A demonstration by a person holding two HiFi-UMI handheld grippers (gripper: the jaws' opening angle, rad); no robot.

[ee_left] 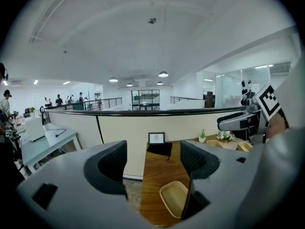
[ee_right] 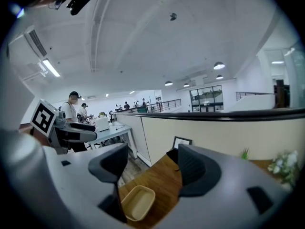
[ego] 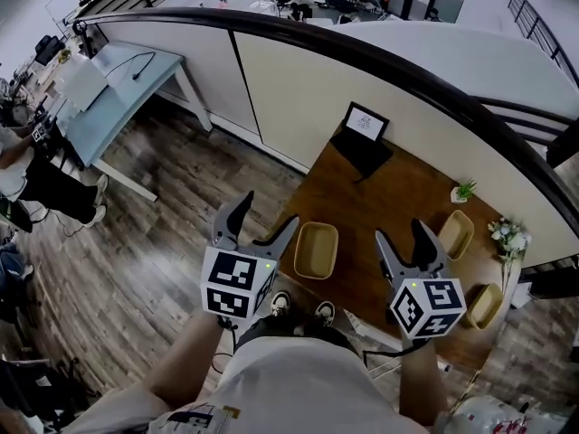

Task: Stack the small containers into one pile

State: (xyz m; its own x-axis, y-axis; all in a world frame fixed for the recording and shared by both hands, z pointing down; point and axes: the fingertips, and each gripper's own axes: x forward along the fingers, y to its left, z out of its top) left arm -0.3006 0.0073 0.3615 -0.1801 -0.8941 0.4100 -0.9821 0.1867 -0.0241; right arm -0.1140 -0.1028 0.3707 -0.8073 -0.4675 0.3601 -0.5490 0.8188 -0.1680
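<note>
containers [ego: 316,250], three in all, lie apart on one table [ego: 389,208].

Left tool [ego: 270,211] and right tool [ego: 400,231], jaws apart, flank a container [ego: 316,250].

Bench [ego: 398,208] is carrying three: left container [ego: 316,250] near its left edge, right container [ego: 456,233] and front-right container [ego: 485,306] along the right side. Framed sign [ego: 365,123] is standing at the back; potted plant [ego: 462,191] is sitting just behind the right container.
</note>
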